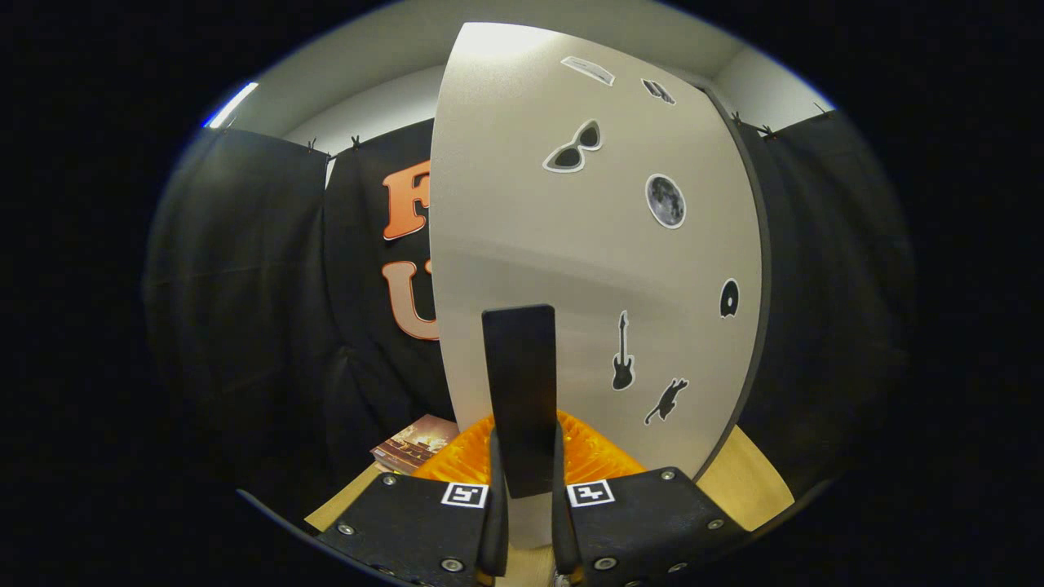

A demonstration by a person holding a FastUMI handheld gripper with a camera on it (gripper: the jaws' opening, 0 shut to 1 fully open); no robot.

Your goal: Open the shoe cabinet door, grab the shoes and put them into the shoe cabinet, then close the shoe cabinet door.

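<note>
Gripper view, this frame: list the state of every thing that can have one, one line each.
Gripper: shut on the door handle, a finger on each side.
Door handle: black, upright, clamped between the fingers.
Cabinet door: white with stickers, turned at an angle; how far open, I cannot tell.
Orange basket: behind the fingers, contents hidden.
Booklet: lying flat, closed.
</note>
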